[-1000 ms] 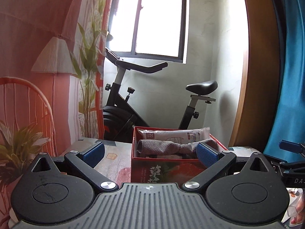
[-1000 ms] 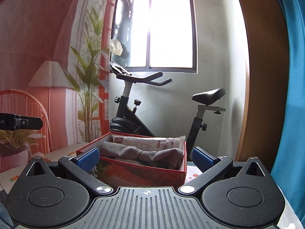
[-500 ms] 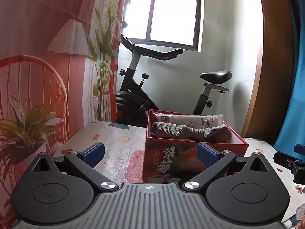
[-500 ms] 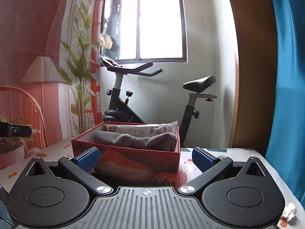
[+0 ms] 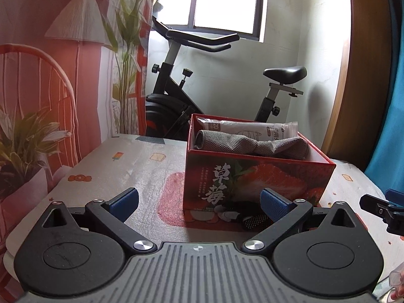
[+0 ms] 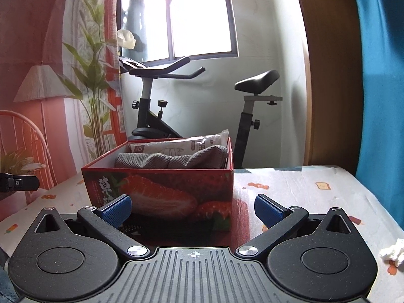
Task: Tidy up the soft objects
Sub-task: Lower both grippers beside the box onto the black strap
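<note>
Both your grippers, left (image 5: 199,203) and right (image 6: 193,208), are spread wide and empty, low over the patterned table cover (image 5: 141,166). Grey towel (image 5: 250,145) and white packet (image 5: 252,128) sit inside the red strawberry box (image 5: 252,181). Exercise bike (image 6: 176,96) under the window (image 6: 199,15), crumpled tissue (image 6: 392,252) at your right edge

Red strawberry-printed cardboard box (image 5: 255,176) on the patterned cloth-covered surface (image 5: 141,166); inside it, rolled grey knit towel (image 5: 252,145) in front of white plastic packet (image 5: 255,129). Black exercise bike (image 5: 181,101) behind the surface. Crumpled white tissue (image 6: 392,252) on the surface, right of the box.
</note>
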The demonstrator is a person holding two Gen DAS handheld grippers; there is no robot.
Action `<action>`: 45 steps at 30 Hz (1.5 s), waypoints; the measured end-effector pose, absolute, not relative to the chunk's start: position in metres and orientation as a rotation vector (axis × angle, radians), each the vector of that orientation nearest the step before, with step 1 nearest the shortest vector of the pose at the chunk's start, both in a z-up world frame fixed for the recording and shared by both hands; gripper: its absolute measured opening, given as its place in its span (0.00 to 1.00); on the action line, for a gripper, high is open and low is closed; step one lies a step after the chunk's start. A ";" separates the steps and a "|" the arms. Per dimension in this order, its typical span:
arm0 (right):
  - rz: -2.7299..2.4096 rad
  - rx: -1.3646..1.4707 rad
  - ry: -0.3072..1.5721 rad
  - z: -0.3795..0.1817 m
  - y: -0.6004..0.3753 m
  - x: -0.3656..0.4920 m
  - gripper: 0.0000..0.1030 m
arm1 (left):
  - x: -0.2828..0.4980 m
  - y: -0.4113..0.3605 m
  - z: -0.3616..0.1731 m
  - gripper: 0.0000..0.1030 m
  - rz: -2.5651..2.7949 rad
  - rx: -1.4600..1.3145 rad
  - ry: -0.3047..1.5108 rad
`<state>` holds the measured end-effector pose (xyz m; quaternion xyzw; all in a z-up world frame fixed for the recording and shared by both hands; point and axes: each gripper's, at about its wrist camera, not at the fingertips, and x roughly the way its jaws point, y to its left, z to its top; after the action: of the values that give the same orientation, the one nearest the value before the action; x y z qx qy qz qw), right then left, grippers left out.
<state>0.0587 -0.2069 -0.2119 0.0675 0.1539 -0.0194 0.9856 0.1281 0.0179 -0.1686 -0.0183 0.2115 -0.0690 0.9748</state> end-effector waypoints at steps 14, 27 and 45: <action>0.030 0.070 0.445 -0.257 -0.207 0.123 0.94 | 0.187 0.005 -0.207 1.00 -0.231 -0.074 0.581; 0.042 0.093 0.539 -0.286 -0.211 0.188 0.72 | 0.271 -0.019 -0.253 0.87 -0.299 -0.209 0.741; 0.097 0.176 0.590 -0.307 -0.213 0.205 0.34 | 0.292 -0.034 -0.288 0.39 -0.344 -0.226 0.807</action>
<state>0.2054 -0.2131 -0.3066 0.0865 0.2904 0.0475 0.9518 0.2917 -0.0337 -0.2879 -0.1093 0.3899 -0.1663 0.8991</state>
